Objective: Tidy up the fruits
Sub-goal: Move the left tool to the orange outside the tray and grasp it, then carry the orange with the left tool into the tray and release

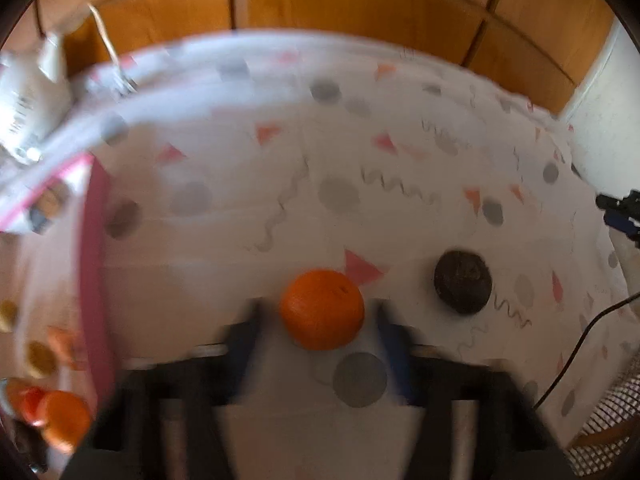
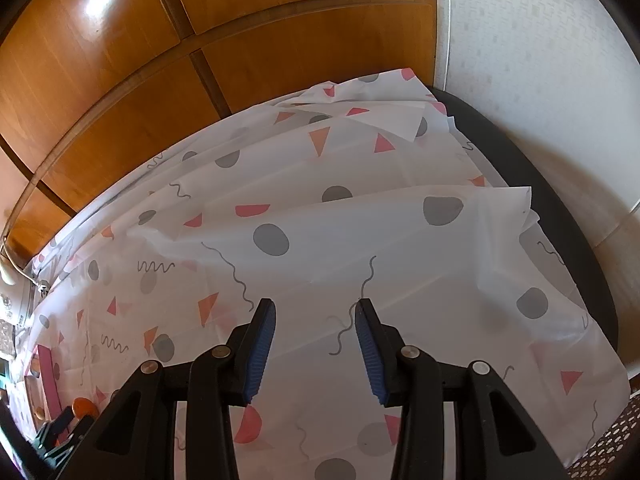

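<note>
Between the blue pads of the left gripper (image 1: pixel 320 320) sits a round orange fruit (image 1: pixel 322 309) on the patterned white tablecloth (image 1: pixel 400 208). Narrow gaps show on both sides, so the jaws stand apart, not yet pressing, though blur leaves this uncertain. A dark round fruit (image 1: pixel 463 282) lies just right of the jaws. If the pads meet the orange off-centre, it could roll away. The right gripper (image 2: pixel 315 344) hangs with jaws parted, nothing between them. Count: one orange between the jaws, one dark fruit, and blurred orange fruits (image 1: pixel 64 416) far left.

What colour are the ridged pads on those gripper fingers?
Blue, on black arms. The pads show best in the right wrist view.
</note>
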The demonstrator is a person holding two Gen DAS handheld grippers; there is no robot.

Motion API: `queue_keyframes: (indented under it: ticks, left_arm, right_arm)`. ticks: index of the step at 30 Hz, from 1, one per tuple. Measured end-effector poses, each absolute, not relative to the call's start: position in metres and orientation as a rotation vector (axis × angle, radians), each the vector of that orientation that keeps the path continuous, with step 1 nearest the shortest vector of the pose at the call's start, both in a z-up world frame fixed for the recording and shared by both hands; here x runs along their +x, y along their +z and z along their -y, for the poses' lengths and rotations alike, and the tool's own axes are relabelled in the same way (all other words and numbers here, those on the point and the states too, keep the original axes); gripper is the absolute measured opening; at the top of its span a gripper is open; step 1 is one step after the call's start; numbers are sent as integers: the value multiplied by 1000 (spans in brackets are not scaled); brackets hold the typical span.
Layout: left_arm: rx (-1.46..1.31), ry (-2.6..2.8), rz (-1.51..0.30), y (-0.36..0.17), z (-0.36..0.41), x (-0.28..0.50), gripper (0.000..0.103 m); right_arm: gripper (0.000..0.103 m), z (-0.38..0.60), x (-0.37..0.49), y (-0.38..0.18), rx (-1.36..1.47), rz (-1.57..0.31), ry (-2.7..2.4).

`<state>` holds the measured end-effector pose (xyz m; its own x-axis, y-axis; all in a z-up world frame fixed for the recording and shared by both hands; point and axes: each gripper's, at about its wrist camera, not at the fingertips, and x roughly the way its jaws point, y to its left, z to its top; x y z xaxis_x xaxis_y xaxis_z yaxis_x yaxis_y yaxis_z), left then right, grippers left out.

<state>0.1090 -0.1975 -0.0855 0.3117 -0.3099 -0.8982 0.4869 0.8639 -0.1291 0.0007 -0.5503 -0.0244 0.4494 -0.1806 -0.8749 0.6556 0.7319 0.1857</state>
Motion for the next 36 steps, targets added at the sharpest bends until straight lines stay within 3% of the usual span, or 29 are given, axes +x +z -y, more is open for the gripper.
queue_keyframes:
  ticks: [21, 36]
  left_arm:
    - [-52, -484, -1037, -39, 124, 82, 39]
    - [-260, -119, -919, -23, -24, 112, 39]
  right_arm:
    - [42, 542, 7, -33, 497, -1032, -539]
    - [42, 536, 6, -35, 476, -1047, -544]
